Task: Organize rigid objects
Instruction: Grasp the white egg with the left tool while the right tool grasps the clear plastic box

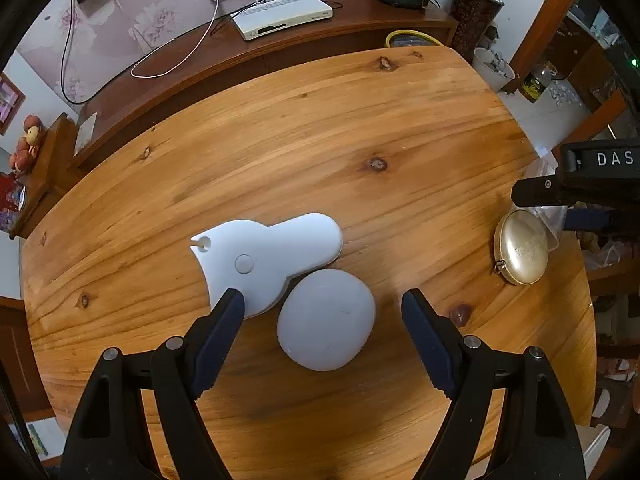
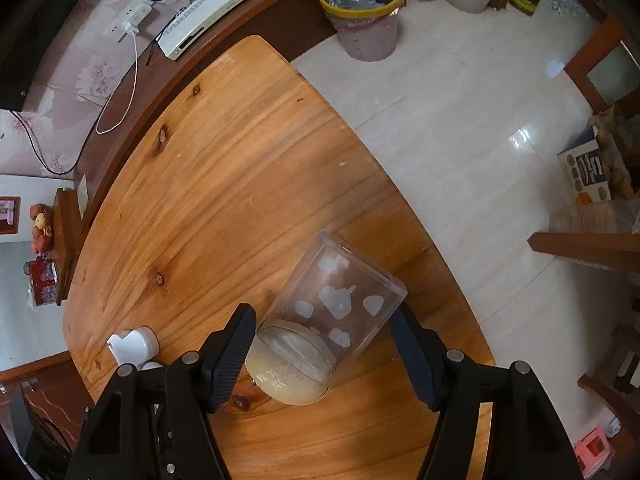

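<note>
A white bird-shaped plastic piece (image 1: 264, 260) lies on the wooden table (image 1: 320, 128), touching a white rounded pebble-like object (image 1: 326, 320). My left gripper (image 1: 322, 308) is open just above the rounded object, its left finger over the bird piece's edge. A clear plastic jar with a gold lid (image 2: 324, 328) lies on its side near the table's right edge; its lid also shows in the left wrist view (image 1: 522, 252). My right gripper (image 2: 322, 320) is open with its fingers on either side of the jar. The white pieces also show in the right wrist view (image 2: 134, 346).
A dark sideboard (image 1: 280, 52) behind the table holds a white set-top box (image 1: 284, 16) and cables. A bin with a yellow rim (image 2: 362, 12) stands on the tiled floor beyond the table's right edge (image 2: 400, 184). A small dark bit (image 1: 459, 314) lies on the table.
</note>
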Demonstrator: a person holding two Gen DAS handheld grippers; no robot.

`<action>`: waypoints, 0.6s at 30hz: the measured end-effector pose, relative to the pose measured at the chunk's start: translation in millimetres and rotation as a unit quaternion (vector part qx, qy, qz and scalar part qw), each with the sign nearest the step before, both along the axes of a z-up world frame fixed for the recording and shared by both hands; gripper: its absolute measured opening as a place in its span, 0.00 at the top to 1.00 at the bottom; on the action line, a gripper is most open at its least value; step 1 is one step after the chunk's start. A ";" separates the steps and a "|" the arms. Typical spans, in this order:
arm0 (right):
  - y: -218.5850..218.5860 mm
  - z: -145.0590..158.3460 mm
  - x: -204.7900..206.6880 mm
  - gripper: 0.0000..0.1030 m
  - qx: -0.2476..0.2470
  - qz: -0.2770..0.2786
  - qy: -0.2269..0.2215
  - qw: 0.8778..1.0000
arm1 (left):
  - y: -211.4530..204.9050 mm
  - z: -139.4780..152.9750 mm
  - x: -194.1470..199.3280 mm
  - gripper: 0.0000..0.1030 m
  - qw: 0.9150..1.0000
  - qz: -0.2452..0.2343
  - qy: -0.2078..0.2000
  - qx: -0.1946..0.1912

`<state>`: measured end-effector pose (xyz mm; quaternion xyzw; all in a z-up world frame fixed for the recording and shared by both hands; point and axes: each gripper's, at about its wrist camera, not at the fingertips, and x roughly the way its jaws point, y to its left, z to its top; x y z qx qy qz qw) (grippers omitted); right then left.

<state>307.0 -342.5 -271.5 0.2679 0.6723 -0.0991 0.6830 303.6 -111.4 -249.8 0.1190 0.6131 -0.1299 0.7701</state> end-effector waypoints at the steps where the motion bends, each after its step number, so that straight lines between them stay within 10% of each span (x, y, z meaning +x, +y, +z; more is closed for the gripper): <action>1: 1.5 0.2 0.7 0.32 -0.005 0.006 -0.001 1.000 | -1.3 -0.1 -0.7 0.19 1.000 -0.004 0.000 0.002; 18: 14.4 6.9 9.9 0.39 -0.012 0.066 -0.004 0.998 | 8.2 -0.3 2.5 0.46 0.998 0.020 0.057 -0.033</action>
